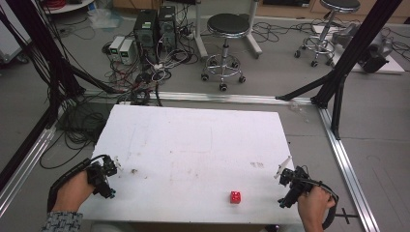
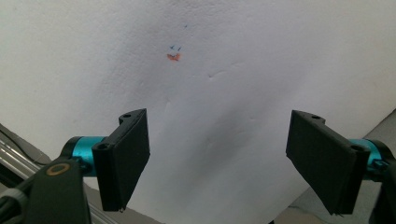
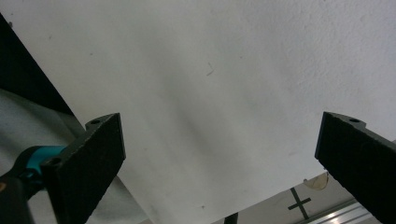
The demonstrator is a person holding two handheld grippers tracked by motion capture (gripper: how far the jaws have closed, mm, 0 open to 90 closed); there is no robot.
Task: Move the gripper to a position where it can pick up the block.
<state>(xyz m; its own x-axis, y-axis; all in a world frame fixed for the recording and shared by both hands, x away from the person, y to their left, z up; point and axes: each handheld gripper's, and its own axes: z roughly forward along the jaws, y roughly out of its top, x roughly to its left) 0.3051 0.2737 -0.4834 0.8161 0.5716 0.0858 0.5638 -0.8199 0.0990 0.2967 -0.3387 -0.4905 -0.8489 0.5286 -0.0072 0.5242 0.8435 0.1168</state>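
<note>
- A white table (image 1: 193, 145), a flat rectangular board with a matt, faintly pitted surface and a few brownish smudges, takes up the middle of the high view.
- Around it the grey floor carries black frame beams (image 1: 348, 53), aluminium rails (image 1: 348, 159), two round-seated stools (image 1: 227, 29) on castors, and a tangle of cables (image 1: 145, 72) beside dark computer boxes (image 1: 154, 26) beyond the far edge.
- The left gripper (image 1: 112, 178) is held in a hand over the table's near left corner; in the left gripper view its flat black rectangular pads (image 2: 123, 156) stand wide apart with bare white board between them, gripping nothing.
- The right gripper (image 1: 284, 186) is held at the near right edge; in the right gripper view its jaws are likewise spread wide over the bare board, holding nothing.
- A small red die (image 1: 235, 197), a cube with pale pips, sits on the table near the front edge, between the grippers and closer to the right one, touched by neither.
- A tiny orange mark (image 2: 173, 57) with blue flecks stains the board ahead of the left gripper.
</note>
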